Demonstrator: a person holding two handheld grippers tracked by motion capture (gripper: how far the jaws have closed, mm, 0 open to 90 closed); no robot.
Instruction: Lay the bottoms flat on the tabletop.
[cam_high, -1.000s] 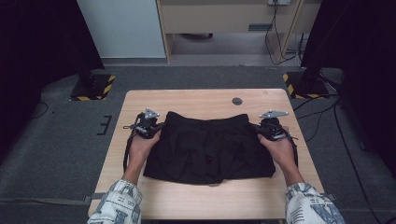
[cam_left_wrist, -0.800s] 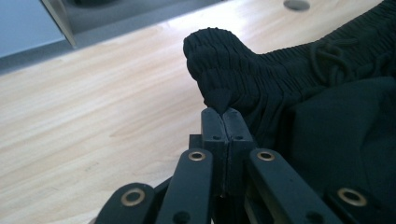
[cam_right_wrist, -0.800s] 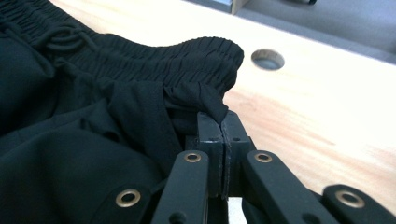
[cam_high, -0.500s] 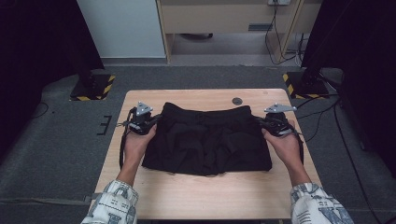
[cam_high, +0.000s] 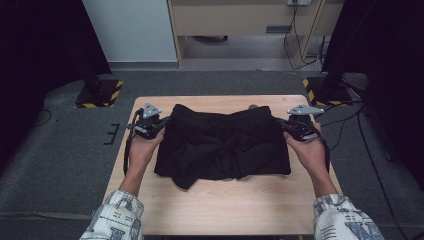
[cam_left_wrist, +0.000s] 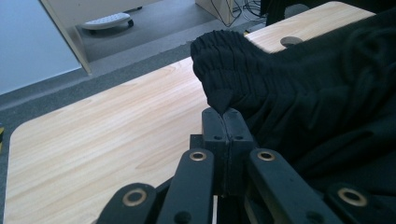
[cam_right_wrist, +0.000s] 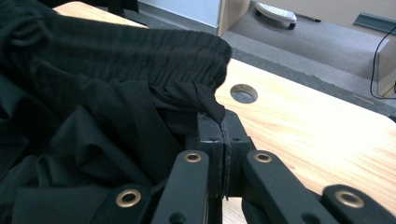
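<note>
Grey carpet surrounds a pale wooden table (cam_high: 225, 210) where a person stretches black shorts (cam_high: 225, 145) between two handheld tools. At the garment's left waistband corner the left gripper (cam_high: 159, 125) has its fingers (cam_left_wrist: 214, 128) clamped on a pinch of ribbed elastic; at the opposite corner the right gripper (cam_high: 284, 126) likewise has its fingers (cam_right_wrist: 209, 128) clamped on the fabric. The hem hangs toward the person.

No readable text, label, brand or number anywhere. Only signs: yellow-and-black hazard stripes on the two stand bases (cam_high: 98, 93) (cam_high: 325, 90) on the floor beyond the table. Sleeve print too small to read.
</note>
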